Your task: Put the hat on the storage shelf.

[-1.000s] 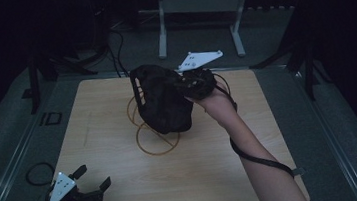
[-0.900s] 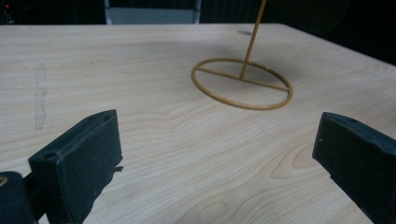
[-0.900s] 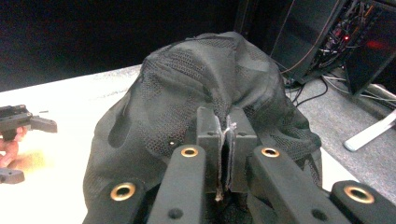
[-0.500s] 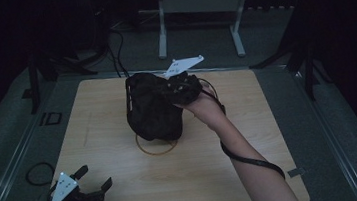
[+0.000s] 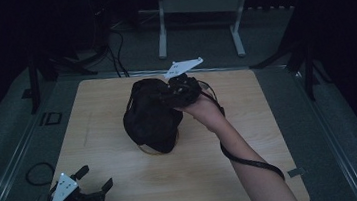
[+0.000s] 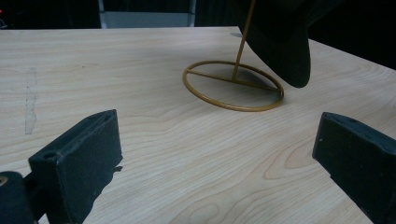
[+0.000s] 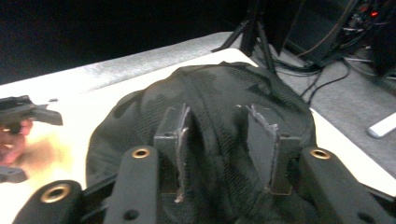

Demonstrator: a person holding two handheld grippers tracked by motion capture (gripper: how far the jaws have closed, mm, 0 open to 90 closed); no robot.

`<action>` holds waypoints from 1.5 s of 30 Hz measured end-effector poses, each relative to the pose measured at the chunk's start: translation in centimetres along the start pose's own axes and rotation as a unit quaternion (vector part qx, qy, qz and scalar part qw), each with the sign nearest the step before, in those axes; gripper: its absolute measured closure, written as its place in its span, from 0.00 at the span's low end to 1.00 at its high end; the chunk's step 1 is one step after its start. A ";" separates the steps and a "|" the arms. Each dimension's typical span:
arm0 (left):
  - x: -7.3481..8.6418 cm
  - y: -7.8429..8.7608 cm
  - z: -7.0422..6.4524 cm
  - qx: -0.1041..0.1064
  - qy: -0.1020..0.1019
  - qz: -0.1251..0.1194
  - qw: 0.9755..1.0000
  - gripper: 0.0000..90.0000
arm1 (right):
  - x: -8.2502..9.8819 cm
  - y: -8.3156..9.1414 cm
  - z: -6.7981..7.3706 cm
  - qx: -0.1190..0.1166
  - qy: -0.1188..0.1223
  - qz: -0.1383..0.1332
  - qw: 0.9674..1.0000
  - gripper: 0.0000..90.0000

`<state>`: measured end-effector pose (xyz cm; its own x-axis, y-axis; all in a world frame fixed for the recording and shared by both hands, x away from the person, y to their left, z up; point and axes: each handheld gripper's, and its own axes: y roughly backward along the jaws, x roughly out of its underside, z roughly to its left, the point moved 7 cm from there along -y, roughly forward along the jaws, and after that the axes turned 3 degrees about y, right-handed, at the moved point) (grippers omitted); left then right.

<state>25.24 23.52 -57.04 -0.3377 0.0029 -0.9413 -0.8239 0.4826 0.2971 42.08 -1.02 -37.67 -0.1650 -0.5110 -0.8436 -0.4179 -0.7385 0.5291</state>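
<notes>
Black hat [image 5: 149,117] sits on gold wire stand [image 6: 233,84] mid-bench [image 5: 125,186]. Right hand-held gripper [image 7: 219,140] jaws just opening, fabric loose between. Back straight off, don't snag. Left hand-held gripper [image 5: 86,190] wide, idle

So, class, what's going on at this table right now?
A person is placing a black hat on a gold wire stand in the middle of the wooden table. The right gripper sits at the hat's crown; its jaws have just been opening, with a fold of the fabric between the fingers, so it seems to be letting go. The left gripper rests open near the table's front left corner, holding nothing.
</notes>
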 end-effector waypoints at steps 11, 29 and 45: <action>0.0 -0.1 -0.1 0.002 0.002 -0.002 1.000 0.02 | 0.5 1.0 0.3 -0.008 0.004 -0.003 1.000 0.42; 0.0 -0.3 -0.2 0.005 0.005 -0.003 1.000 0.02 | 4.1 3.8 -0.7 -0.008 -0.029 -0.036 0.999 0.14; 0.1 -0.3 -0.2 0.007 0.004 -0.001 1.000 0.02 | 8.7 4.4 -1.0 0.013 -0.021 -0.025 0.999 0.14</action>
<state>25.33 23.21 -57.18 -0.3397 -0.0062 -0.9405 -0.8179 0.4956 0.2921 39.73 -9.11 -42.58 -0.1806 -0.4538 -0.8726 -0.4493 -0.7511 0.4836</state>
